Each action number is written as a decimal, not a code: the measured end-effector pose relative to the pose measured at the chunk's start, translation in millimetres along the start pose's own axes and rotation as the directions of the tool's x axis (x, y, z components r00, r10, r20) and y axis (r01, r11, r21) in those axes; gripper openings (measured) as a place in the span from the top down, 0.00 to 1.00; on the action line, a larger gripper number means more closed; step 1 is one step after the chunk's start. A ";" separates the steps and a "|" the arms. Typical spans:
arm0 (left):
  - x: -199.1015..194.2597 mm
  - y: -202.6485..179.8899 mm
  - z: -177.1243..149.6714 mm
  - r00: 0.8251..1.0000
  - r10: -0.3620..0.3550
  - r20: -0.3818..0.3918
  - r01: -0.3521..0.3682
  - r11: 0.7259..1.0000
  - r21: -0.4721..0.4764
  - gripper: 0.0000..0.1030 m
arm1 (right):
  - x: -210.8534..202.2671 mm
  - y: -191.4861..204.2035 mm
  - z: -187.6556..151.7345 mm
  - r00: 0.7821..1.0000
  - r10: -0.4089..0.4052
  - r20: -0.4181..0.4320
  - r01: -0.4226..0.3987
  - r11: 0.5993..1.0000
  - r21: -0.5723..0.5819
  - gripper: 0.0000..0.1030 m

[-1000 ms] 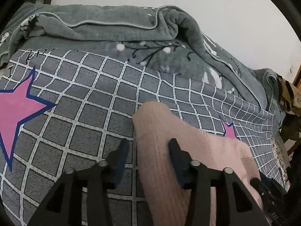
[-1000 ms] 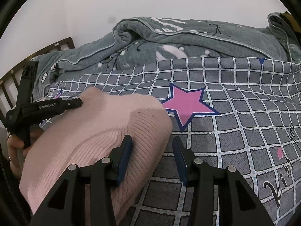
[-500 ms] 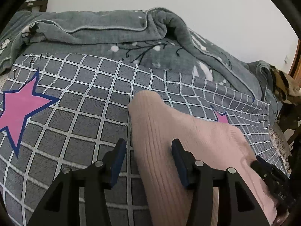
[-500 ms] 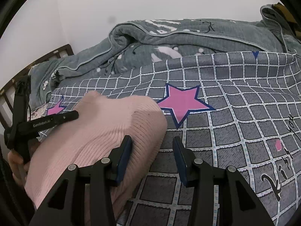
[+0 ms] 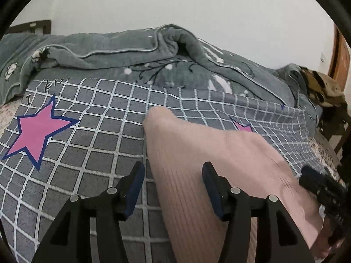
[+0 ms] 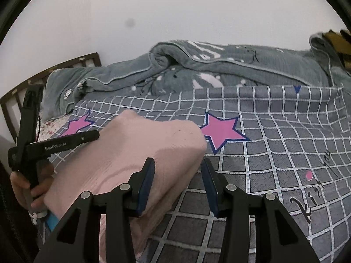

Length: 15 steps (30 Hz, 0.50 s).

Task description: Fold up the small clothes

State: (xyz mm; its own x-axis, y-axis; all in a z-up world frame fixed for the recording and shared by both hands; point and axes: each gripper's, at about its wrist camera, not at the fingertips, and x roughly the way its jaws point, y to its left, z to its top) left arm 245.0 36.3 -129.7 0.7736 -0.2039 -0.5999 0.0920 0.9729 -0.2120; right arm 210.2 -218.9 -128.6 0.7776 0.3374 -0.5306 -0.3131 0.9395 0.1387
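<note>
A folded pink knit garment point(image 5: 208, 153) lies on the grey checked bedspread point(image 5: 87, 144); it also shows in the right wrist view point(image 6: 136, 153). My left gripper point(image 5: 173, 188) is open and straddles the garment's left edge, its right finger over the knit. My right gripper point(image 6: 177, 186) is open and straddles the garment's right edge, its left finger over the knit. Neither holds anything. The left gripper's body point(image 6: 65, 145) shows across the garment's far side in the right wrist view, and the right one point(image 5: 322, 188) in the left wrist view.
A rumpled grey-green quilt point(image 5: 131, 52) lies along the back of the bed by the white wall. Pink stars point(image 6: 221, 129) mark the bedspread. A dark bed frame point(image 6: 54, 68) stands at the left, and camouflage cloth point(image 5: 322, 87) on a chair at the right.
Both grippers have drawn back a little from the garment and tilted upward; more wall shows. The garment lies still and the jaws stay open.
</note>
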 end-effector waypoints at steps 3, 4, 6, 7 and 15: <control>-10.0 -7.8 -8.6 1.000 -0.026 -0.004 0.026 0.999 0.026 0.47 | -4.1 6.0 1.7 1.000 0.016 0.009 -0.016 1.000 0.002 0.58; -13.4 -10.3 -11.2 0.999 -0.034 -0.004 0.034 0.999 0.032 0.47 | -5.0 9.2 1.2 1.000 0.016 0.010 -0.016 1.000 -0.005 0.58; -20.8 -16.4 -16.9 0.999 -0.042 0.001 0.042 0.998 0.054 0.46 | -5.6 15.4 0.3 1.000 0.012 0.008 -0.011 1.000 -0.021 0.58; -23.6 -18.6 -19.2 0.999 -0.044 0.003 0.043 0.997 0.063 0.46 | -6.2 18.6 -0.6 1.000 0.006 0.006 -0.005 0.999 -0.032 0.58; -38.8 -31.9 -36.0 0.997 -0.067 -0.038 0.071 0.992 0.105 0.43 | -5.2 24.6 -15.5 0.995 -0.095 -0.028 0.091 0.988 -0.124 0.58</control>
State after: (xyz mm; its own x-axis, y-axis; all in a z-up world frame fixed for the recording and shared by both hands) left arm 189.5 9.2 -127.4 0.7413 -0.2726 -0.6133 0.2120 0.9621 -0.1714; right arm 190.0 -198.5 -135.5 0.7881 0.2449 -0.5648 -0.3063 0.9518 -0.0146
